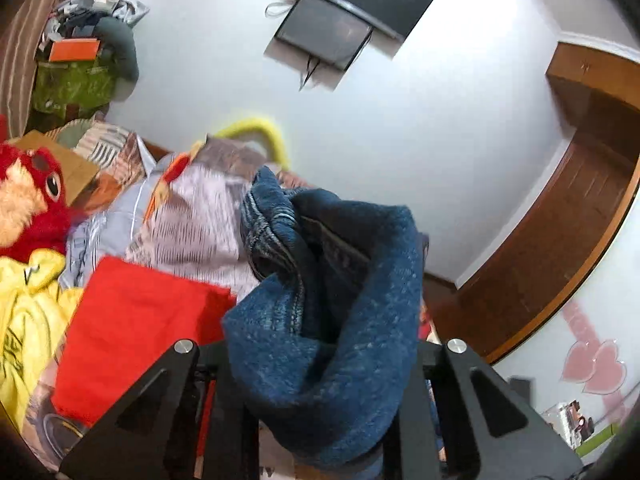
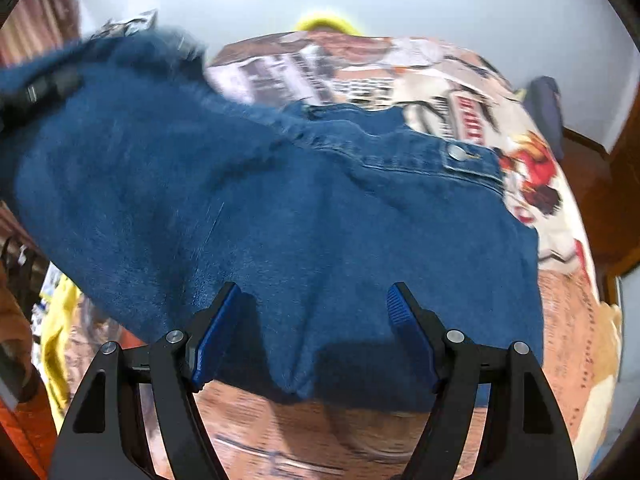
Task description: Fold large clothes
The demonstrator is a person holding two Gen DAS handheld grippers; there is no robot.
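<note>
Left wrist view: a bunched fold of the blue denim garment [image 1: 320, 320] is clamped in the left gripper [image 1: 320, 420], whose jaws stand narrow, pinched onto the cloth (the fingertips themselves are buried in fabric). The denim is held up in front of the white wall [image 1: 400, 140]. At 9 o'clock of the denim a folded red cloth [image 1: 136, 320] is seen, with a yellow garment [image 1: 24, 320] at its 9 o'clock and a red plush toy [image 1: 32, 200] at its 11 o'clock. A wall-mounted screen [image 1: 332, 28] hangs at 12 o'clock, and a wooden door frame [image 1: 560, 240] runs at 3 o'clock.

In the right wrist view, the rest of the denim garment [image 2: 260, 208] is spread over a printed bedspread [image 2: 540, 152], with 1 metal button [image 2: 458, 151] visible at 2 o'clock. The right gripper [image 2: 316, 336] is held wide, its 2 blue pads [image 2: 408, 328] well apart; the near hem of the denim lies between them, and neither pad is seen pressing on it. The lifted part of the garment rises toward 10 o'clock, blurred.
</note>
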